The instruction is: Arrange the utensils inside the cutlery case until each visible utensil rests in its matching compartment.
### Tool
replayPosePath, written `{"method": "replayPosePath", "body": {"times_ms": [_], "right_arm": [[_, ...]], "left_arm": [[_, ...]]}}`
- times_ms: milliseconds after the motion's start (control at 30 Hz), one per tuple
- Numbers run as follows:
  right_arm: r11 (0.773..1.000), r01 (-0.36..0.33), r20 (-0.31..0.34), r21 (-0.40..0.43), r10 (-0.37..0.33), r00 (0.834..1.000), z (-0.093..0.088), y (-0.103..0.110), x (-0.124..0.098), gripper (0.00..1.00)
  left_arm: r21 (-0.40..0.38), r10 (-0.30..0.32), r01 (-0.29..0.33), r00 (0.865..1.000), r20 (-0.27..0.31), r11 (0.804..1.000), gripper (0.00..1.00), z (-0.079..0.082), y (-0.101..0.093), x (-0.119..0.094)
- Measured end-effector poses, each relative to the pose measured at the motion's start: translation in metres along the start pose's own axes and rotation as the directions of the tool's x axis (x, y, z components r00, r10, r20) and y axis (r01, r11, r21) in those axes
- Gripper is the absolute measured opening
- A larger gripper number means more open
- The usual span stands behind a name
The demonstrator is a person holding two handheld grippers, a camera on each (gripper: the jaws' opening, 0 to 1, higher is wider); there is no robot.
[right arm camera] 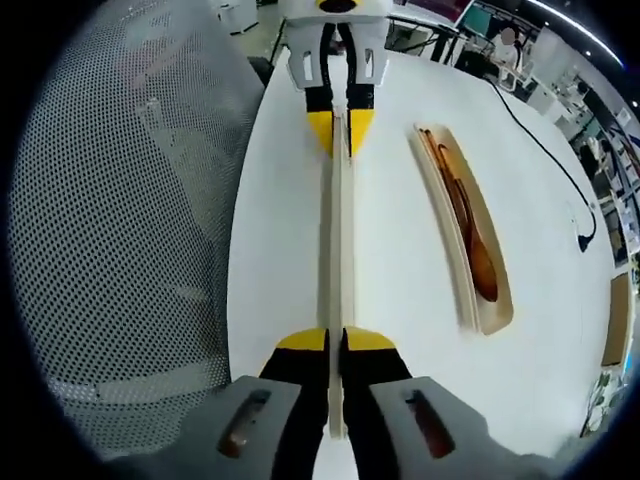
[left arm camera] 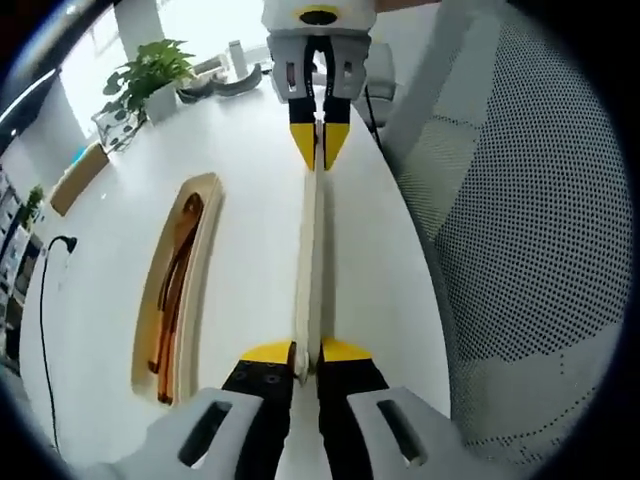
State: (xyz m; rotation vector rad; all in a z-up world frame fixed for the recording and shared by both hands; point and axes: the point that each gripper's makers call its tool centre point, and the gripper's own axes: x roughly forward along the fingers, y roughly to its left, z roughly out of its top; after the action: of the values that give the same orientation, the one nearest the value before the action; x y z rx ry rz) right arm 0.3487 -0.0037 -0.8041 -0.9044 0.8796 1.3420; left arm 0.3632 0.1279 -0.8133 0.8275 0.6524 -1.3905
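A white table [left arm camera: 250, 200] stood beside a mesh chair [left arm camera: 520, 200], a plant [left arm camera: 150, 75] at its far end. The case [left arm camera: 170, 300], holding wooden utensils [left arm camera: 178, 270], lay on open tabletop. Near the chair-side edge, the left gripper [left arm camera: 305, 352] and right gripper [right arm camera: 337, 335] had jaws clamped on opposite ends of the lid [left arm camera: 310, 250].
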Motion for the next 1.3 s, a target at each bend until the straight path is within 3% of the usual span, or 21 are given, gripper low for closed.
{"method": "replayPosePath", "body": {"times_ms": [133, 200, 267, 333, 400, 467, 533, 600, 700, 767, 900, 933, 967, 1000, 1033, 1067, 1133, 1300], "right_arm": [[1.000, -0.007, 0.009, -0.002, 0.007, 1.000, 0.000, -0.002, -0.001, 0.00], [1.000, 0.009, 0.004, -0.012, -0.009, 1.000, 0.000, -0.005, -0.003, 0.01], [0.997, 0.072, -0.006, -0.019, -0.072, 0.997, -0.001, -0.015, -0.005, 0.03], [0.995, 0.091, -0.005, -0.044, -0.091, 0.996, 0.000, -0.018, -0.007, 0.05], [0.978, 0.167, 0.016, -0.124, -0.167, 0.986, 0.004, -0.028, -0.010, 0.07], [0.968, 0.213, 0.007, -0.132, -0.214, 0.977, 0.004, -0.032, -0.013, 0.08], [0.962, 0.237, 0.029, -0.136, -0.235, 0.972, 0.009, -0.032, -0.015, 0.10], [0.955, 0.276, 0.100, -0.107, -0.265, 0.959, 0.020, -0.033, -0.017, 0.20], [0.953, 0.276, 0.097, -0.128, -0.265, 0.959, 0.019, -0.028, -0.012, 0.32], [0.943, 0.293, 0.093, -0.160, -0.281, 0.955, 0.019, -0.028, -0.010, 0.35], [0.917, 0.329, 0.086, -0.224, -0.318, 0.944, 0.021, -0.030, -0.008, 0.48], [0.903, 0.332, 0.087, -0.273, -0.321, 0.943, 0.023, -0.031, -0.007, 0.50], [0.890, 0.337, 0.087, -0.306, -0.326, 0.941, 0.023, -0.031, -0.006, 0.50], [0.879, 0.326, 0.070, -0.348, -0.322, 0.944, 0.022, -0.030, -0.005, 0.48], [0.879, 0.316, 0.053, -0.356, -0.319, 0.946, 0.021, -0.029, -0.003, 0.46], [0.882, 0.316, 0.050, -0.349, -0.319, 0.947, 0.021, -0.028, -0.002, 0.47], [0.888, 0.309, 0.059, -0.341, -0.308, 0.950, 0.024, -0.026, -0.001, 0.53], [0.888, 0.298, 0.070, -0.350, -0.293, 0.954, 0.028, -0.022, 0.000, 0.55]], "left_arm": [[0.040, -0.007, 0.006, 1.000, 0.002, 0.999, 0.04, 0.003, -0.002, -0.001], [-0.023, -0.033, 0.033, 0.999, 0.011, 0.999, 0.04, 0.005, -0.006, -0.003], [-0.085, -0.056, 0.059, 0.998, 0.035, 0.995, 0.04, 0.009, -0.009, -0.004], [-0.102, -0.066, 0.070, 0.997, 0.045, 0.992, 0.04, 0.010, -0.010, -0.005], [-0.114, -0.078, 0.082, 0.996, 0.041, 0.990, 0.04, 0.010, -0.012, -0.006], [-0.145, -0.093, 0.100, 0.994, 0.050, 0.984, 0.03, 0.011, -0.014, -0.007], [-0.218, -0.120, 0.130, 0.991, 0.062, 0.967, 0.03, 0.013, -0.017, -0.007], [-0.313, -0.138, 0.161, 0.986, 0.092, 0.936, 0.03, 0.018, -0.019, -0.009], [-0.382, -0.161, 0.196, 0.979, 0.123, 0.903, 0.03, 0.023, -0.020, -0.010], [-0.447, -0.175, 0.231, 0.971, 0.163, 0.864, 0.03, 0.030, -0.022, -0.012], [-0.567, -0.206, 0.323, 0.943, 0.262, 0.758, 0.03, 0.044, -0.024, -0.018], [-0.612, -0.225, 0.365, 0.928, 0.296, 0.701, 0.03, 0.048, -0.028, -0.020], [-0.632, -0.234, 0.386, 0.920, 0.313, 0.672, 0.03, 0.050, -0.028, -0.021], [-0.657, -0.253, 0.427, 0.903, 0.347, 0.621, 0.03, 0.054, -0.031, -0.024], [-0.671, -0.266, 0.446, 0.894, 0.360, 0.592, 0.03, 0.056, -0.033, -0.026], [-0.677, -0.278, 0.464, 0.886, 0.372, 0.571, 0.03, 0.058, -0.036, -0.028], [-0.682, -0.289, 0.480, 0.877, 0.383, 0.552, 0.03, 0.059, -0.038, -0.030], [-0.714, -0.300, 0.554, 0.832, 0.466, 0.428, 0.03, 0.071, -0.041, -0.037]]}}
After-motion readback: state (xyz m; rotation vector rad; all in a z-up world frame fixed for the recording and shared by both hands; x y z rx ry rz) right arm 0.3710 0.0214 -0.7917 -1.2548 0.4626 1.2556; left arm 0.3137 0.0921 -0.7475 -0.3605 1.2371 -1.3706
